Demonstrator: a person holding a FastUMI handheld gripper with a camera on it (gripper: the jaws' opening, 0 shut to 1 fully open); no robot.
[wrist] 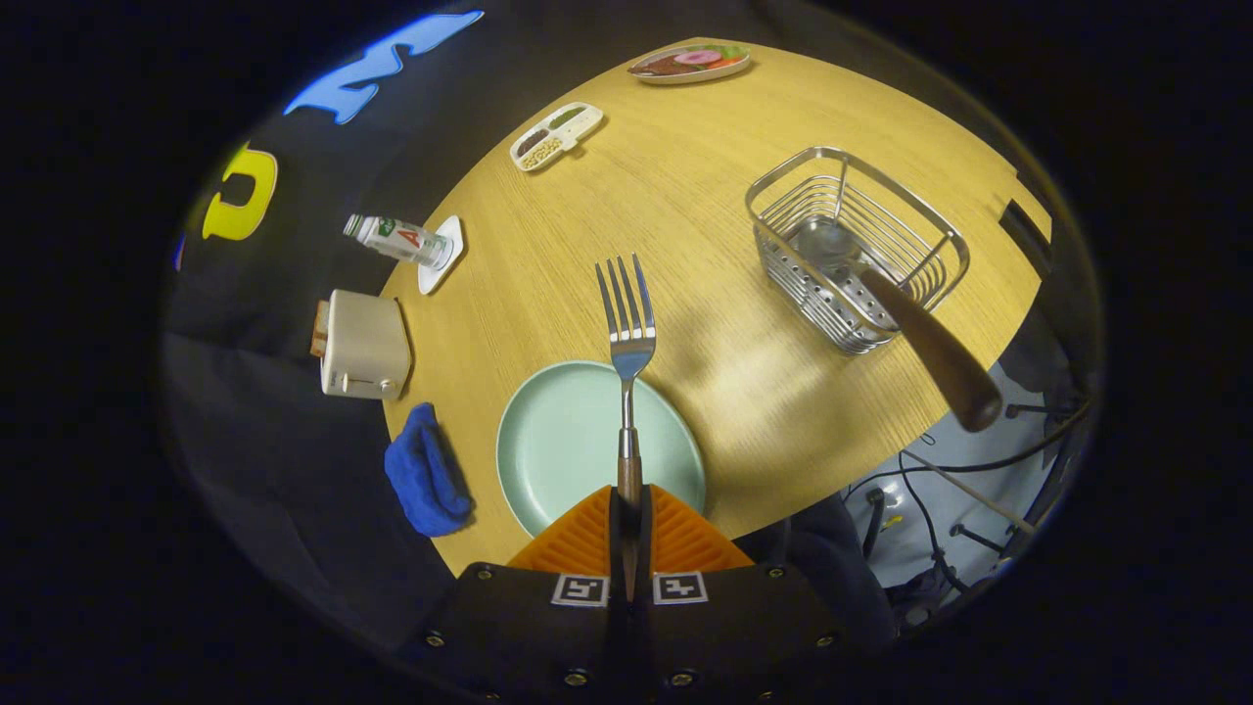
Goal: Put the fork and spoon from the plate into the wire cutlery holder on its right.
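While the slim steel fork with the dark wooden handle (626, 333) is clamped by its handle between the two orange ribbed fingers (578, 539) of the claw (629, 534), the tines are carried straight ahead, out beyond the far rim of the pale green round plate (558, 441), which lies just under and ahead of the fingers. The silver wire cutlery holder (852, 245) is seen ahead and to the right of the claw on the wooden table (685, 176), and the wooden-handled spoon (910, 333) is already stood in it, its handle leaning out over the near right rim.

Trouble could be expected from three sources. The grip is taken low on a narrow handle, so the fork could be pivoted or slid between the pads if it is swung quickly. The leaning spoon handle could be struck on the approach, and the light basket tipped or pushed along the table. The tines could be snagged in the wire sides if the fork is lowered at a slant rather than upright
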